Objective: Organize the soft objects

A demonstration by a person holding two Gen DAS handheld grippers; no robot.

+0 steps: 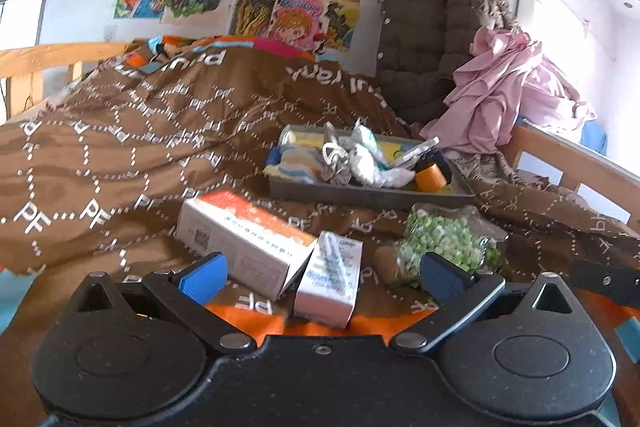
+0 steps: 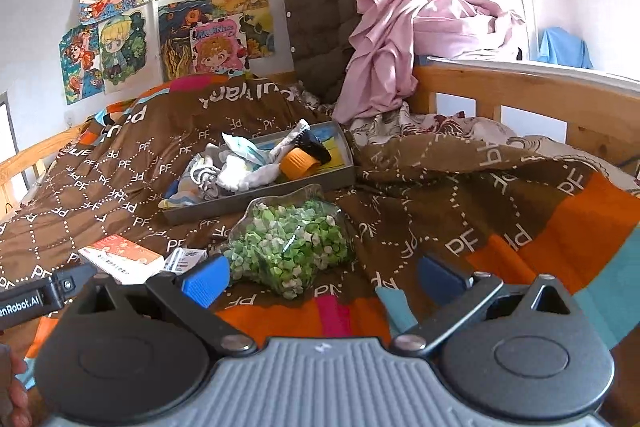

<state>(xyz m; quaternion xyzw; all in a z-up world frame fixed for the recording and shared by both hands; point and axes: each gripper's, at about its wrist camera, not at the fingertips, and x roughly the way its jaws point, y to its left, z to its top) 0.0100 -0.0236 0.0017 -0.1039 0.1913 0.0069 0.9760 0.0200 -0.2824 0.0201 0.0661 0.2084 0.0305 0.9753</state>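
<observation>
The left claw is wide apart and holds nothing. Right in front of it, on the bed cover, lie a big orange and white box and a small white box. The right claw is wide apart and empty too. Just ahead of it sits a clear bag of green bits.

Farther back is a flat gray tray. It already has soft cloth things piled in it, plus an orange roll.

The bag looks slippery and squishy, so I think it could slide out of a weak pinch. The bed cover is bumpy and soft, so a claw could catch it and tug the tray or tip the boxes.
</observation>
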